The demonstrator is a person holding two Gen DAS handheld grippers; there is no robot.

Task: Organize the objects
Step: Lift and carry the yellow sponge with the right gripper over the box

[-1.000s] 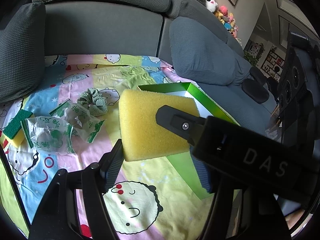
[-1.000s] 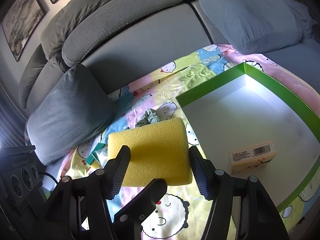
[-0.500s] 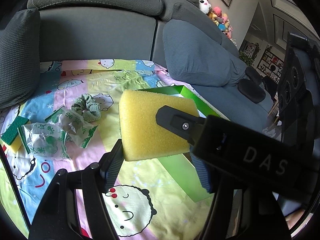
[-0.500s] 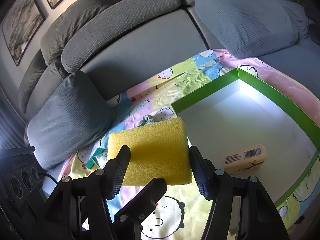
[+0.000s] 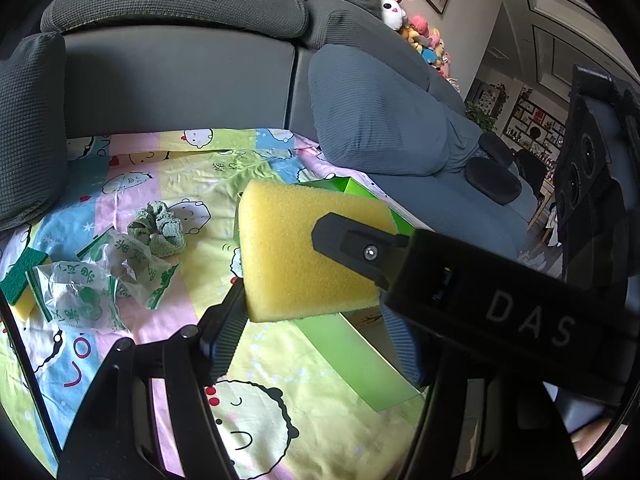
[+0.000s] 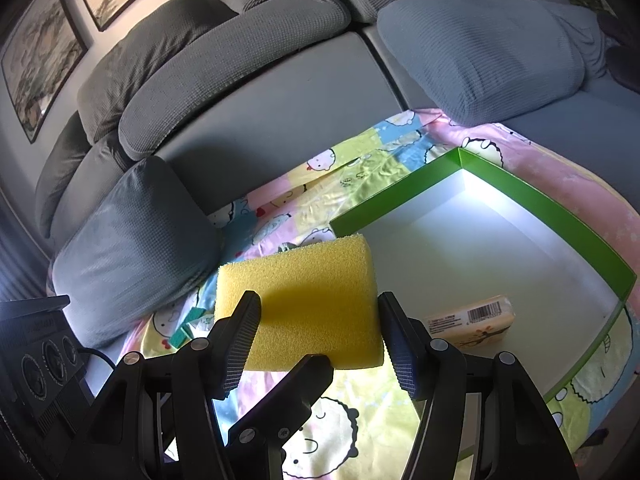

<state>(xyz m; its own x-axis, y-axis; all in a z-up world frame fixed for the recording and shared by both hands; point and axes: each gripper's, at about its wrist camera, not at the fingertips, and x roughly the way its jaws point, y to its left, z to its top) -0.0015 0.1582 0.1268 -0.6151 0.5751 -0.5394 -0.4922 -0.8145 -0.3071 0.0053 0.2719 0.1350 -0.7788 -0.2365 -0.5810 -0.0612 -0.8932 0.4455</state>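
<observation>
A yellow sponge [image 5: 304, 248] is held in the air above a cartoon-print sheet, with both grippers on it. In the left wrist view my left gripper [image 5: 312, 308] is shut on the sponge's two sides. A finger of the right gripper [image 5: 356, 244] lies across its near face. In the right wrist view my right gripper [image 6: 318, 316] is shut on the same sponge [image 6: 304, 280], and a left finger [image 6: 300, 380] shows below it. A green box [image 6: 540, 196] with a white floor lies to the right, holding a small carton with a barcode [image 6: 472, 320].
On the sheet at the left lie a green scrunchie [image 5: 160, 228], crumpled plastic bags [image 5: 80, 292] and a green-and-yellow scouring pad [image 5: 20, 280]. Grey sofa cushions [image 6: 132, 248] ring the sheet. The box's green wall [image 5: 352, 348] runs under the sponge.
Both grippers keep the same hold on the sponge. The background has drifted only slightly, and nothing on the sheet has moved.
</observation>
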